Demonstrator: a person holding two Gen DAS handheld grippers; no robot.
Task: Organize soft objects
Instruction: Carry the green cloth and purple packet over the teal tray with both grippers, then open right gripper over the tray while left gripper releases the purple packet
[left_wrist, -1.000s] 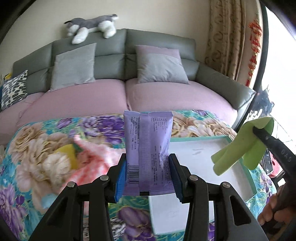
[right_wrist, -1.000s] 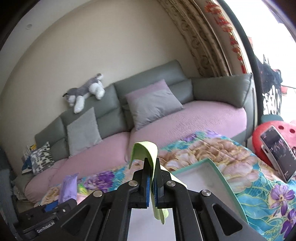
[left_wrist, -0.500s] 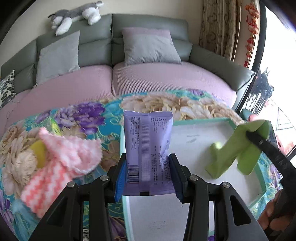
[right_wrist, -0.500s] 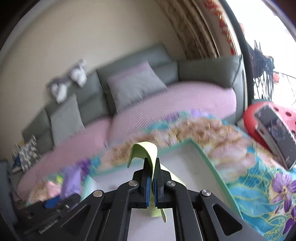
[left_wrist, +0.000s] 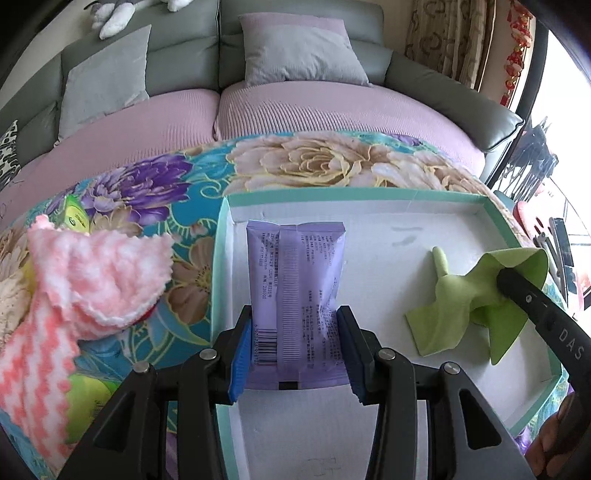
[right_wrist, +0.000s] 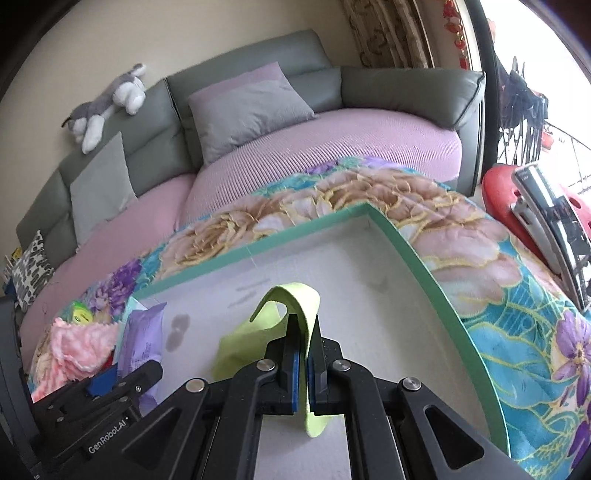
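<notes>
From the left wrist view, the left gripper (left_wrist: 295, 354) is pinching a purple snack packet (left_wrist: 295, 295) between its blue pads, the packet standing upright over the near left part of a white tray with a green rim (left_wrist: 332, 192). To the right, the right gripper (left_wrist: 513, 286) is clamping a lime green cloth (left_wrist: 450, 310) that is draping down onto the tray floor. A pink and white knitted cloth (left_wrist: 74, 280) is lying on the floral blanket (left_wrist: 295, 166), left of the tray.

From the right wrist view, the right gripper (right_wrist: 303, 350) is closing tightly on the green cloth (right_wrist: 251, 343), which is folding over its fingertips and hanging low inside the tray (right_wrist: 424, 266). At far left the left gripper (right_wrist: 122, 373) is gripping the purple packet (right_wrist: 144, 339), with the pink cloth (right_wrist: 74, 347) beyond.
</notes>
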